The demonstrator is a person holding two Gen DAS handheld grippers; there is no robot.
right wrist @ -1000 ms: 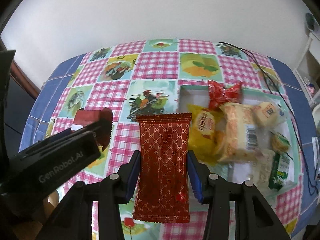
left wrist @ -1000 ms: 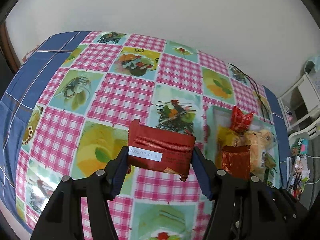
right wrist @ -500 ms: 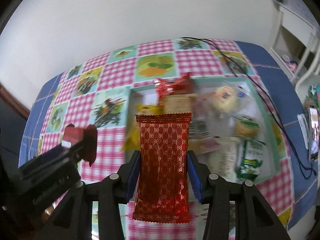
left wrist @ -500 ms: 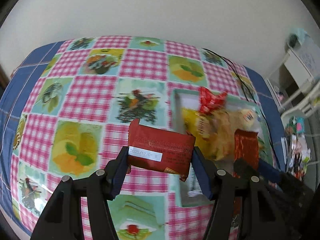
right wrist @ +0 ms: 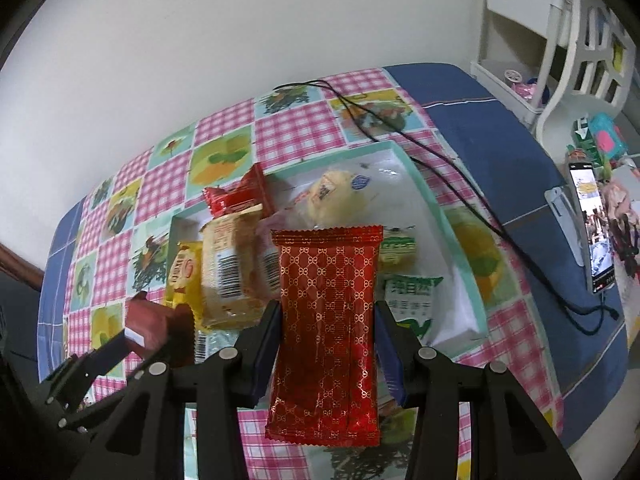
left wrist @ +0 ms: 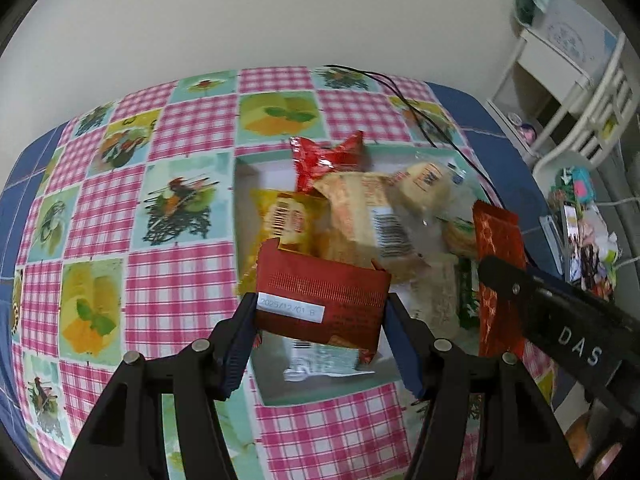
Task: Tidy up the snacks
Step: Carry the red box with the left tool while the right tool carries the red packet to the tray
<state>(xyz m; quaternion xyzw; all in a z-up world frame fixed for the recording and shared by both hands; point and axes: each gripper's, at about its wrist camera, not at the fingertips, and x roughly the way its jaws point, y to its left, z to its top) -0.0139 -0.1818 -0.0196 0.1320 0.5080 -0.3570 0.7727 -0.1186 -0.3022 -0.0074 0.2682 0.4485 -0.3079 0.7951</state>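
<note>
My left gripper (left wrist: 322, 320) is shut on a dark red snack packet (left wrist: 320, 296) with a white date label, held crosswise above the near left part of a white tray (left wrist: 245, 168). My right gripper (right wrist: 328, 332) is shut on a long glossy red patterned packet (right wrist: 328, 336), held lengthwise above the tray's (right wrist: 440, 216) near edge. The tray holds several snacks: a yellow packet (left wrist: 282, 218), a red wrapper (left wrist: 324, 158), pale bread packs (left wrist: 372, 216) and a green-and-white pack (right wrist: 412, 300). Each gripper shows in the other's view: the right gripper (left wrist: 496, 276) and the left gripper (right wrist: 160, 328).
A pink checked tablecloth (left wrist: 176, 280) with fruit pictures covers the table, blue cloth (right wrist: 480, 128) at its borders. A black cable (right wrist: 440, 160) runs across the far right corner. A phone (right wrist: 592, 228) stands at the right. White furniture (left wrist: 568, 80) and a plain wall lie beyond.
Both grippers have swung right across the table with their packets, from over the bare cloth to above the tray. The views have rolled a little. Both grips are unchanged.
</note>
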